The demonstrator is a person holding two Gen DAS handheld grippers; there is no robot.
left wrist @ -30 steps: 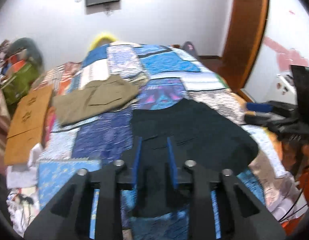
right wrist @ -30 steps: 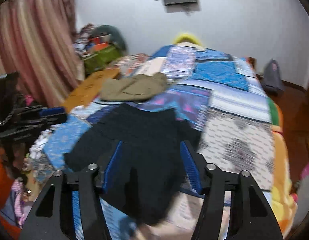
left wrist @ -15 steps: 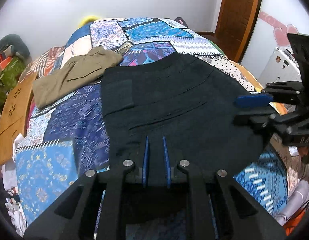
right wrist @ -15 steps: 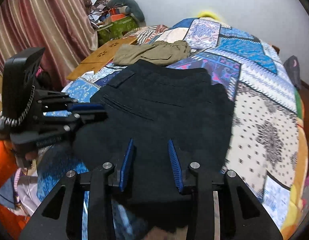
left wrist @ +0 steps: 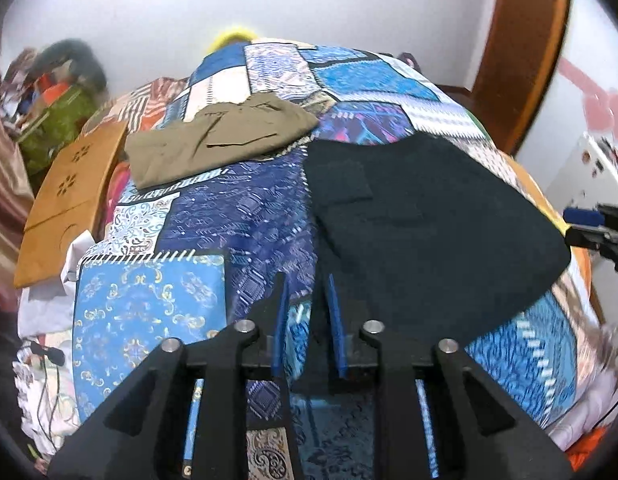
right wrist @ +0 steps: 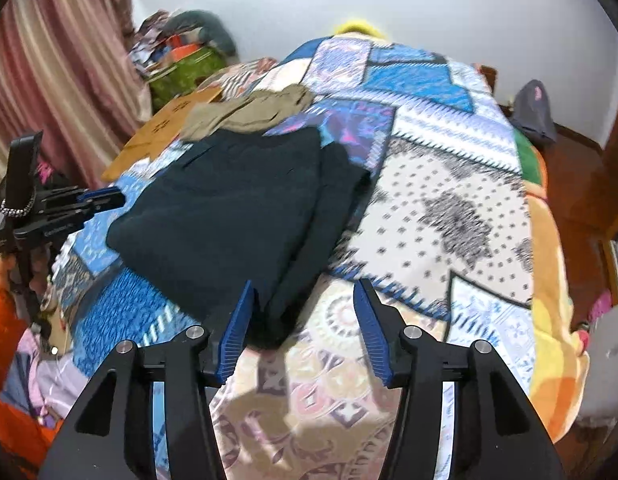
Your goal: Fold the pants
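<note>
Right wrist, dark pants point(right wrist: 229, 216) folded, just beyond open tongs point(right wrist: 303, 330)

Two pairs of pants lie on one bed point(left wrist: 149, 312): one dark pair point(left wrist: 429, 232) at about three o'clock of the left wrist view, one olive pair point(left wrist: 225, 136) at eleven o'clock. Two grippers show: the left gripper point(left wrist: 307, 324) and the right gripper point(right wrist: 303, 332), each with two blue fingers point(right wrist: 237, 328). One brown board point(left wrist: 69, 196) lies at nine o'clock.

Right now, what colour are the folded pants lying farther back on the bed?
Olive-khaki pants; the left wrist view shows them best.
</note>
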